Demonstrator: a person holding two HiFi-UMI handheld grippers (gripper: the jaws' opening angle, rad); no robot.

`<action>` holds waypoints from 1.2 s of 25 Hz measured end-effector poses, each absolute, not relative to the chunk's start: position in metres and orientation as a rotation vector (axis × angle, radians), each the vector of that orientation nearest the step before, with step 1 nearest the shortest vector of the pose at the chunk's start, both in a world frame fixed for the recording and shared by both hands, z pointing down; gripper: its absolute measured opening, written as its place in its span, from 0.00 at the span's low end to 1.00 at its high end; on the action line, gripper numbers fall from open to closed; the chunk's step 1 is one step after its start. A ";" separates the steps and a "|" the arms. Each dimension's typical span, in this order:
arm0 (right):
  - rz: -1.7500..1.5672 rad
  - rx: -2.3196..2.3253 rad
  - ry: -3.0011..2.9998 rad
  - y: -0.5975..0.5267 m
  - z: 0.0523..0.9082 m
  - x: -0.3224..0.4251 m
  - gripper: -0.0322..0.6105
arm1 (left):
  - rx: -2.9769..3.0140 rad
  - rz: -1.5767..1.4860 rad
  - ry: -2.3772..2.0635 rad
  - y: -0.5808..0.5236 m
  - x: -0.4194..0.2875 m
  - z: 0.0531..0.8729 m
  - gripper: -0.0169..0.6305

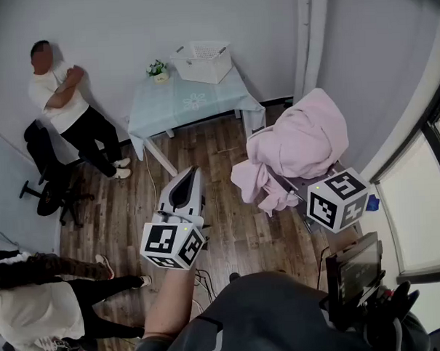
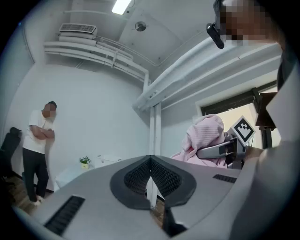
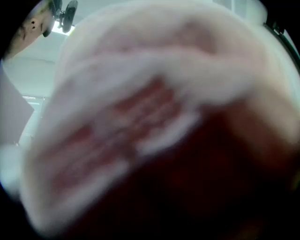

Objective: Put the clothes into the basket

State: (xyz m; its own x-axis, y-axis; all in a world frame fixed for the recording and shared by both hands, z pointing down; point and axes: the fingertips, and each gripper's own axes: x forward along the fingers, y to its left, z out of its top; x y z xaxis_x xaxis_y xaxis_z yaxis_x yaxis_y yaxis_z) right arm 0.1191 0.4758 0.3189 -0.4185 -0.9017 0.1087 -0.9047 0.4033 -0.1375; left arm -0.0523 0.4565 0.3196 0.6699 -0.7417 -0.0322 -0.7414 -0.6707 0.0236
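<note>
Transfer is barely begun — my right gripper (image 2: 202, 152) clamps the bulky pink fleece garment (image 1: 299, 149), well apart from the white slatted plastic basket (image 1: 202, 60). My left gripper (image 2: 151, 174) is closed, empty.

A stretch of bare wooden floor (image 1: 220, 171) is left open in front of the table (image 1: 191, 99), and the near part of the table's cloth top is left free. The far right corner of the table is taken up by the white basket (image 1: 202, 60), the far left corner by a small potted plant (image 1: 157, 70). Left of the table, passage is narrowed by a standing person (image 1: 64, 98) and an office chair (image 1: 49, 186). Right of the table a white column (image 1: 308, 36) is set in the wall corner. In front of the table and to its right, the pink garment heap (image 1: 299, 146) is bunched, and the right gripper view is filled by it.
</note>
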 end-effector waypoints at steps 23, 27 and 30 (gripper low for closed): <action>0.183 1.694 -2.572 0.453 0.293 0.091 0.57 | 2.869 -0.062 -1.254 0.433 -0.077 0.297 0.04; 0.198 1.685 -2.581 0.453 0.294 0.089 0.57 | 2.866 -0.091 -1.258 0.437 -0.076 0.294 0.04; 0.213 1.687 -2.589 0.452 0.298 0.091 0.57 | 2.884 -0.082 -1.274 0.440 -0.073 0.294 0.04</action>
State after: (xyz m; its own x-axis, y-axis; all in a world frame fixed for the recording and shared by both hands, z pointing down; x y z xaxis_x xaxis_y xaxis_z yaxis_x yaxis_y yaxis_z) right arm 0.0911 0.4525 0.2978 -0.4059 -0.9071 0.1117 -0.9131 0.3975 -0.0907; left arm -0.0734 0.4400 0.2943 0.6722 -0.7386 -0.0525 -0.7392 -0.6734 0.0100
